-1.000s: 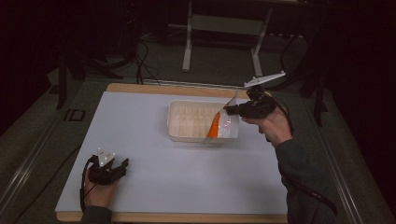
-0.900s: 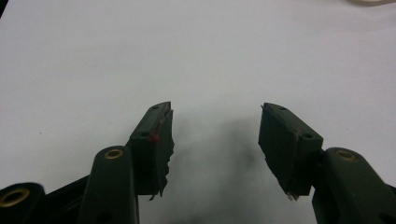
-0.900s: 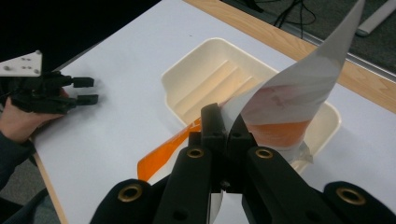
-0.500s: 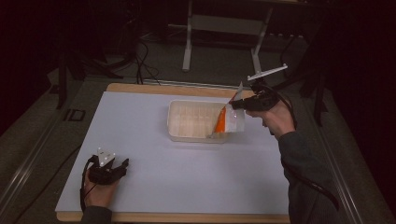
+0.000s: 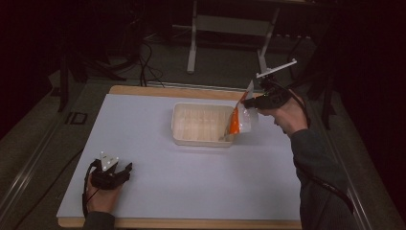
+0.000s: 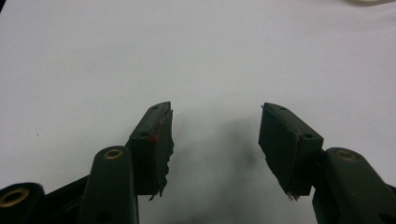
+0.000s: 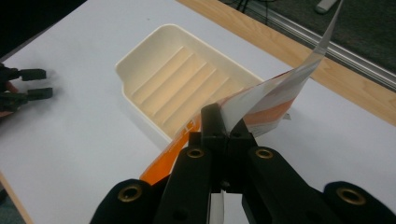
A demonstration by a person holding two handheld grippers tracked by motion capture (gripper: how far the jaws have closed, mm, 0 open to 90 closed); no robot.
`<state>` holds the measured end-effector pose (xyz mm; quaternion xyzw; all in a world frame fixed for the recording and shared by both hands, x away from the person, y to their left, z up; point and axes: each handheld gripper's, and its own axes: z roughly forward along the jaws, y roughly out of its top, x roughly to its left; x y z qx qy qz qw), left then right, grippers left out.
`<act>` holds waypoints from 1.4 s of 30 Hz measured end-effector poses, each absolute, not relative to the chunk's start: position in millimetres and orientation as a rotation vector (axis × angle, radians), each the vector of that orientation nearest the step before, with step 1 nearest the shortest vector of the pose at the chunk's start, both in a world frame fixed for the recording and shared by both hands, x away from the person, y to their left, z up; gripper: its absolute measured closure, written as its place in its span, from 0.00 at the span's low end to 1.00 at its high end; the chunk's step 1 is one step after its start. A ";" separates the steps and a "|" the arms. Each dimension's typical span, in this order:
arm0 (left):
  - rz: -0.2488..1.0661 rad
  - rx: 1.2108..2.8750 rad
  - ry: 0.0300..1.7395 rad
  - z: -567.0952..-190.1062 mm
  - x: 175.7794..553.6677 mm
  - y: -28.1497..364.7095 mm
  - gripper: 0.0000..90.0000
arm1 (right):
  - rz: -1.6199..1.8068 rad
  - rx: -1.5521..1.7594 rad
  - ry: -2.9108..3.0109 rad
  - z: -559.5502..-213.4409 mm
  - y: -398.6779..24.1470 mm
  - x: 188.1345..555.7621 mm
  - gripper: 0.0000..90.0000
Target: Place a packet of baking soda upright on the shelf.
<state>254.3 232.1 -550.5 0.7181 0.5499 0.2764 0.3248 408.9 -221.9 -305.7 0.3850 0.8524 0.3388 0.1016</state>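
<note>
From the high view, the right gripper (image 5: pixel 249 101) is clamped on an orange-and-white packet (image 5: pixel 238 120) hanging over the right end of a cream tray (image 5: pixel 201 125). The packet's long axis runs up-down, slightly tilted. The left gripper (image 5: pixel 115 173) rests on the white table (image 5: pixel 191 177), well apart.

Left gripper view: jaws spread wide, just bare tabletop between them.

Right gripper view: jaws pinched tight on the packet (image 7: pixel 275 95), ribbed tray (image 7: pixel 177 81) right behind it.
</note>
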 end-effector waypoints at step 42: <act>0.722 1.877 1.441 -550.5 254.1 232.1 0.49 | 0.713 0.934 2.519 -303.6 -194.1 410.7 1.00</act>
